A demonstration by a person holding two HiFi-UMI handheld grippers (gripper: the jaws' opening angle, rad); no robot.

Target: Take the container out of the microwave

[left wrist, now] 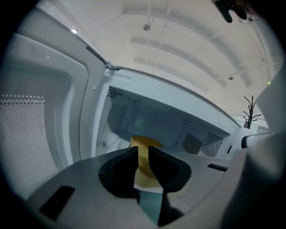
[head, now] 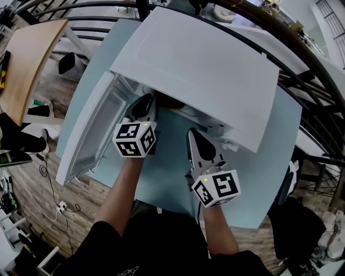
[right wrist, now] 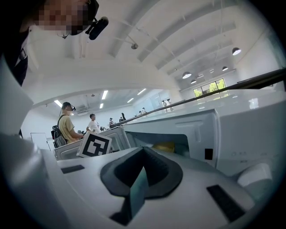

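A white microwave [head: 199, 70] stands on a light blue table [head: 167, 178], its door [head: 89, 132] swung open to the left. Inside the cavity sits a yellow container [left wrist: 144, 142], which also shows in the right gripper view as a yellow patch [right wrist: 163, 146]. My left gripper [head: 142, 105] reaches into the mouth of the microwave. Its jaws stand a narrow slit apart, and the yellow wall fills that slit [left wrist: 143, 154]. My right gripper [head: 192, 132] hovers over the table just before the microwave, jaws together [right wrist: 143, 152], holding nothing.
The open door blocks the left side of the table. A wooden table [head: 32, 54] and black railing bars [head: 81, 11] lie beyond the table's left. Cables [head: 51, 188] trail on the floor. People stand far off [right wrist: 67, 127].
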